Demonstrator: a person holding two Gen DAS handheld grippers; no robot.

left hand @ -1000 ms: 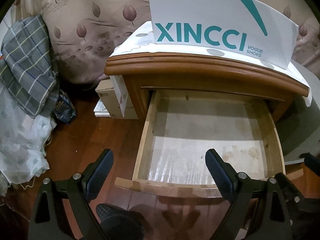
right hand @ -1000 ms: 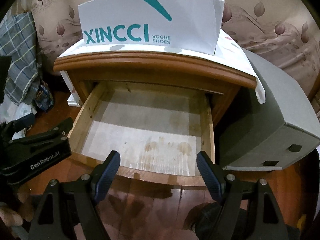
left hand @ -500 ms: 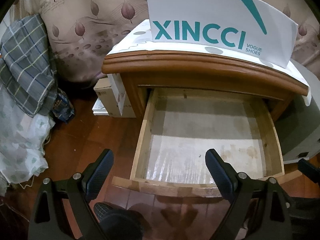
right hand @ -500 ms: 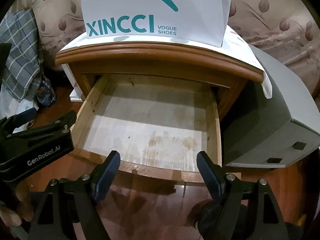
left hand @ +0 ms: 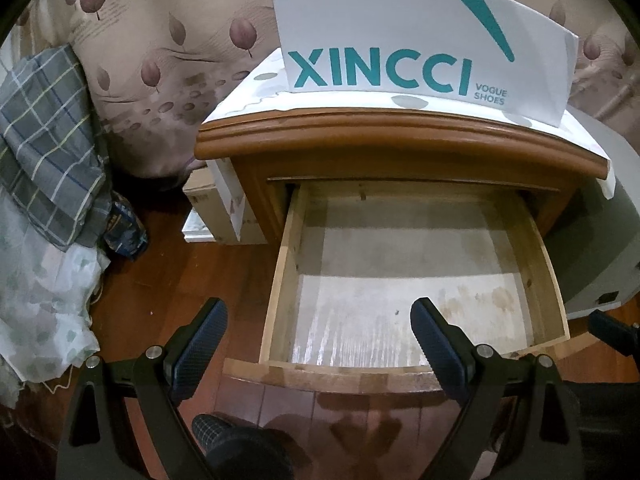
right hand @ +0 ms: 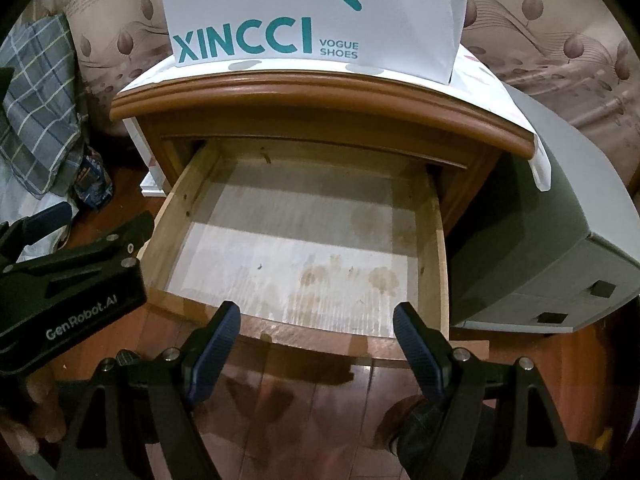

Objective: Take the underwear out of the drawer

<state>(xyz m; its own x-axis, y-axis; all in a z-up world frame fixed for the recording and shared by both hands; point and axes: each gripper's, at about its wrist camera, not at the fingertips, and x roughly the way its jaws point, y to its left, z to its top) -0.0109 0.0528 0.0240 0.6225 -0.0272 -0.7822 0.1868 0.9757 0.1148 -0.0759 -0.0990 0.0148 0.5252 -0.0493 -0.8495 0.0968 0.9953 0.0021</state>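
Observation:
The wooden nightstand's drawer (left hand: 280, 276) (right hand: 434, 248) stands pulled open; its pale, stained bottom shows bare and no underwear is visible in either view. My left gripper (left hand: 318, 334) is open and empty, hovering above the drawer's front left corner. My right gripper (right hand: 316, 334) is open and empty above the drawer's front edge. The left gripper's body (right hand: 68, 284) shows at the left of the right wrist view.
A white XINCCI shoe box (left hand: 420, 40) sits on the nightstand top. A grey box (right hand: 560, 240) stands right of the nightstand. Plaid cloth (left hand: 44, 140) and pale fabric (left hand: 36, 296) lie at left. Cardboard boxes (left hand: 216, 208) sit on the wooden floor.
Both grippers have moved forward and a little closer to the open drawer; the view has shifted right. Both stay open and empty.

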